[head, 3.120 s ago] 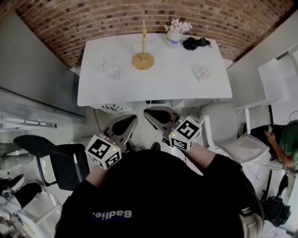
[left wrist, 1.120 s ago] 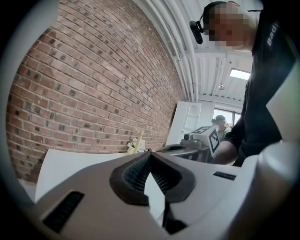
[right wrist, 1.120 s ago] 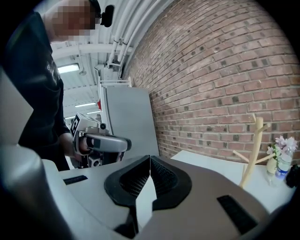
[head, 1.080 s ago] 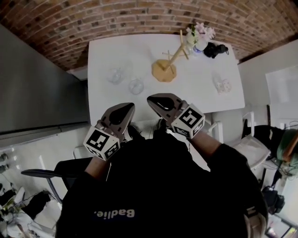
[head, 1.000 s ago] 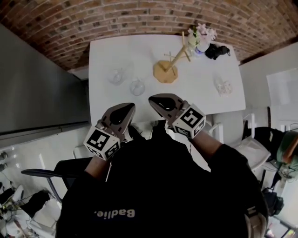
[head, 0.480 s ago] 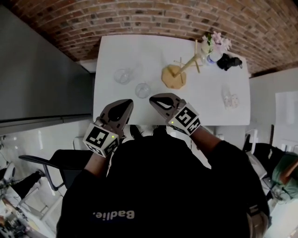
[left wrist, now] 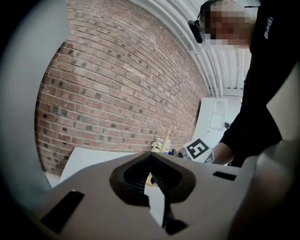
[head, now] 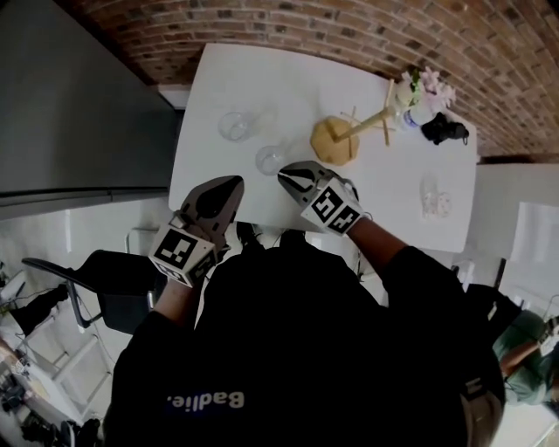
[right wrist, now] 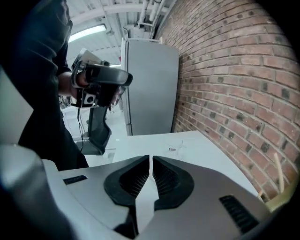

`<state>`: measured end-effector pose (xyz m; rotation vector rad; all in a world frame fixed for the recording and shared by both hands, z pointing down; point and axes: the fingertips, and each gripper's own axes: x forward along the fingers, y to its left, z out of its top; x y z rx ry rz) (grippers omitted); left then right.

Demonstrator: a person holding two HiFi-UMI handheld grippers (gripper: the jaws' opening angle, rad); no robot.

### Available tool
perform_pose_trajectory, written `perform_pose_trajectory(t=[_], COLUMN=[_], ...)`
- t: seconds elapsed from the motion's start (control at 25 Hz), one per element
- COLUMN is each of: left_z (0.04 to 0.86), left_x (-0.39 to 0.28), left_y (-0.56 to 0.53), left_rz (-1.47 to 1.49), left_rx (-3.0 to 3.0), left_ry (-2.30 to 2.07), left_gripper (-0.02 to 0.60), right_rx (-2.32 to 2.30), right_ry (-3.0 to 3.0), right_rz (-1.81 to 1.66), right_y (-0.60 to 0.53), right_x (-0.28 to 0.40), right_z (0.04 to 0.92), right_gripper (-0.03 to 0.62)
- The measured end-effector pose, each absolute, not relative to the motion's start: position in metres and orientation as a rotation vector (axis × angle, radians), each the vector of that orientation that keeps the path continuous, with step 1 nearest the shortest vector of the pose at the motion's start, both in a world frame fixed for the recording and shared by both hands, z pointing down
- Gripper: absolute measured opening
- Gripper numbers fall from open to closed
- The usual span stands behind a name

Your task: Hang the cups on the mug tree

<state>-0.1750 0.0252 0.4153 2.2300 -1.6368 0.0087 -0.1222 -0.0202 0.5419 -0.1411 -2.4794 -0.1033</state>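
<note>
LEFT: your left claw (head: pixel 232 182) is clenched shut on nothing, hanging by the near edge of the white surface (head: pixel 367 79) | RIGHT: your right claw (head: pixel 288 173) is clenched too and empty, its tip near the near cup (head: pixel 271 159) | CUPS: the far cup (head: pixel 234 125) sits beyond it, and both stand on the surface left of the mug tree (head: pixel 336 140)

On bench (head: pixel 288 83): cup (head: pixel 233 126) leftmost, second cup (head: pixel 271 160) just left of mug tree (head: pixel 335 140), third cup (head: pixel 434 199) well right. Flower vase (head: pixel 417 94) behind tree, by wall (head: pixel 349 26). Chair (head: pixel 113 292) off near-left corner.
</note>
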Motion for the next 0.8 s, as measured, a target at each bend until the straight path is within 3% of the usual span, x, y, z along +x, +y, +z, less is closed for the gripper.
perform_pose_trajectory(t=[0.12, 0.24, 0.8], left_z=[0.416, 0.416, 0.421], left_x=[-0.177, -0.179, -0.204], left_y=[0.025, 0.028, 0.051], left_rz=[-0.003, -0.001, -0.046], left_rx=[2.201, 2.166, 2.085], left_ry=[-1.662, -1.679, -1.815], left_gripper=[0.003, 0.003, 0.003], right_rx=[-0.188, -0.259, -0.582], right_ry=[-2.415, -2.358, -1.884], right_rz=[-0.134, -0.208, -0.680], right_y=[-0.021, -0.021, -0.004], right_x=[-0.126, -0.134, -0.151], right_z=[0.561, 0.572, 0.636], right_gripper=[0.045, 0.107, 0.123])
